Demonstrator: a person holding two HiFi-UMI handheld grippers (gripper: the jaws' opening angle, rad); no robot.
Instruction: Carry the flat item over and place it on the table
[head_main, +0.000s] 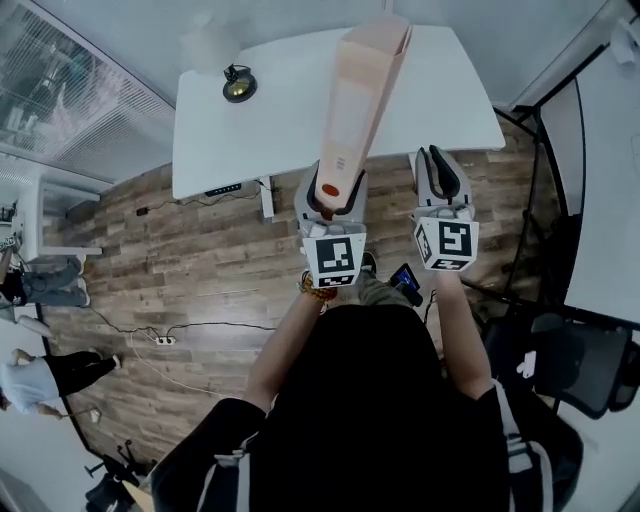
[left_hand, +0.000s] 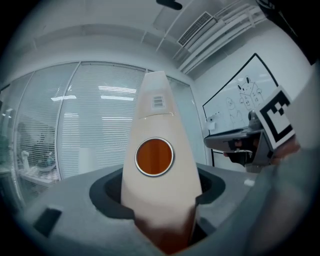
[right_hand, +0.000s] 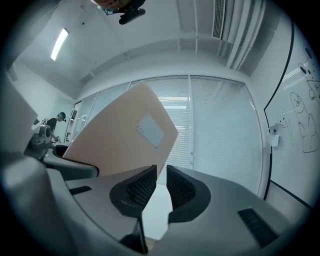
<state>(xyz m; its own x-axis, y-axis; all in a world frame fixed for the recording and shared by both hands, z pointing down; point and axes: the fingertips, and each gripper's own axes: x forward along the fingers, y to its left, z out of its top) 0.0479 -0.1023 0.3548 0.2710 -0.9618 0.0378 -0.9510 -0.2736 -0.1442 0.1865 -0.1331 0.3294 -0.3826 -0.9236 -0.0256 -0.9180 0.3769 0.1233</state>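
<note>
Gripping the flat beige box (head_main: 362, 95) by its near end, the left gripper (head_main: 331, 197) has it clamped, and it sticks straight out past the jaws toward the white table (head_main: 230, 140). The right gripper (head_main: 440, 165) alongside is empty, jaws barely apart.

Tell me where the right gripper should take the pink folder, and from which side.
Take the pink folder across its narrow top edge, midway along, coming from above. It stands on edge with broad faces sideways, likely too wide for the right gripper; the left gripper holds only its spine end.
</note>
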